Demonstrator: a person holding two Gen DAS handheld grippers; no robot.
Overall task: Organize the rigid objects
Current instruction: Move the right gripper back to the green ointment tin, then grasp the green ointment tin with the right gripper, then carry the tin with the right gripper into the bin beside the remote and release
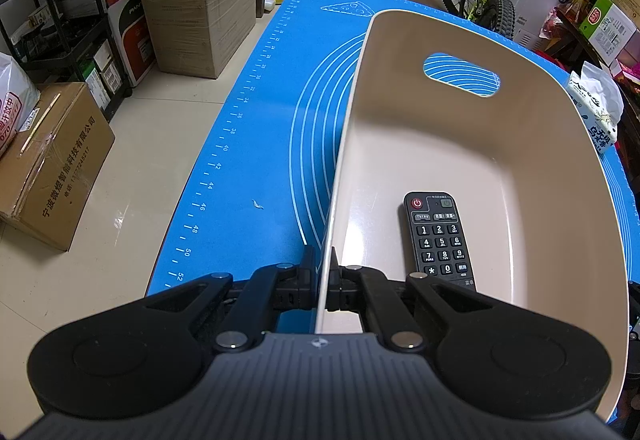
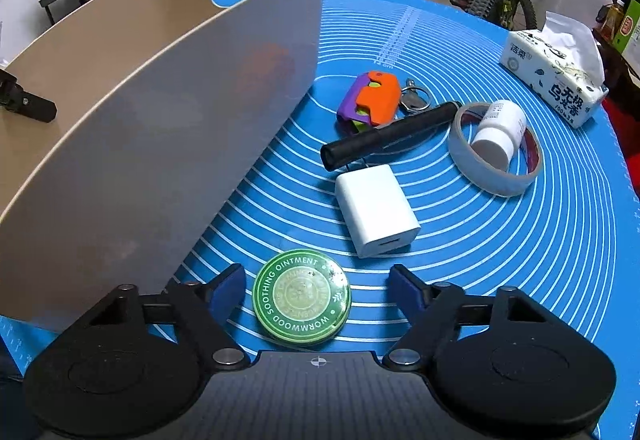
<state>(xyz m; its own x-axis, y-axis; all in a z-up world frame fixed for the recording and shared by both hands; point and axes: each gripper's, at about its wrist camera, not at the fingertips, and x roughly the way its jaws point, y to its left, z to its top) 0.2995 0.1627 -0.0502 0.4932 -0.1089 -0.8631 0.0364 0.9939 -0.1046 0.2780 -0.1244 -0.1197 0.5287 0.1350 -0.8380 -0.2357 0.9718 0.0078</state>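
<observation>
Our left claw [image 1: 330,280] pinches the bin [image 1: 460,143] wall; our right claw [image 2: 318,288] gapes around the ointment tin [image 2: 303,296], likely light, stiff, slippery: grip its rim.

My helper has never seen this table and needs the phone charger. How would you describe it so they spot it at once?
Look on the blue mat, right of the tall beige bin. Among the loose things, just beyond the round green tin and nearer than the black pen, lies the charger. It is the only plain white block, with a slot in its end.
</observation>
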